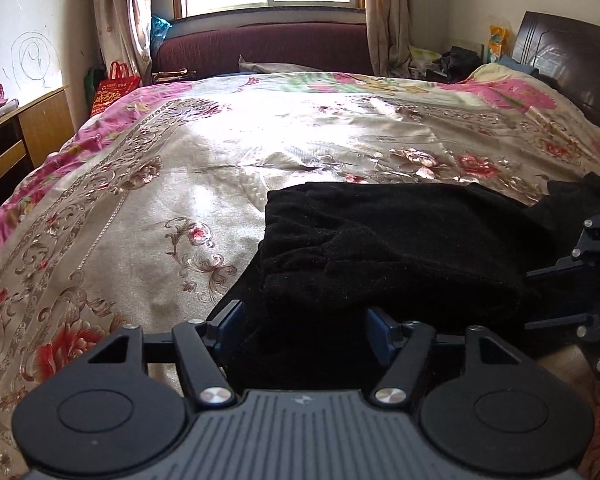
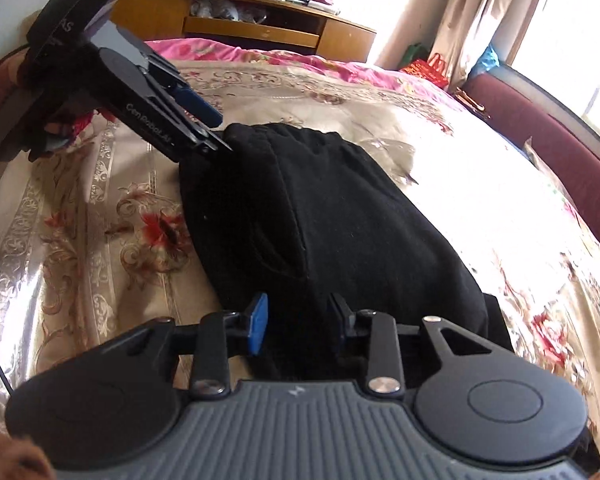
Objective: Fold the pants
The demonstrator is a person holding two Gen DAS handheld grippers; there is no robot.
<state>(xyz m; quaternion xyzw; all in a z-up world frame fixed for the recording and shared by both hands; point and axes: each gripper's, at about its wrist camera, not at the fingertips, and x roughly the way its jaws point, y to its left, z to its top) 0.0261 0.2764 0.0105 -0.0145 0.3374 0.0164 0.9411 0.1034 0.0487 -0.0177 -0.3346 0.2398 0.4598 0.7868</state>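
Left wrist view: black pants (image 1: 380, 248) lie folded into a thick bundle on the floral bedspread (image 1: 140, 208), at the near right part of the bed. Left gripper (image 1: 306, 322) jaws spread wide, blue pads either side of the bundle's near edge; dark cloth sits between them, but the pads do not appear to press on it. Part of the right gripper (image 1: 588, 272) shows at the right frame edge, against the pants' right side. Right wrist view: pants (image 2: 320, 220) run away from the camera as a folded stack on the bedspread (image 2: 80, 240). Right gripper (image 2: 300, 316) jaws partly apart, with a visible gap; the fabric edge lies between the blue pad and the opposite finger, not pinched. Left gripper (image 2: 216, 132) comes in from the upper left, fingertips at the far corner of the pants, pads apart.
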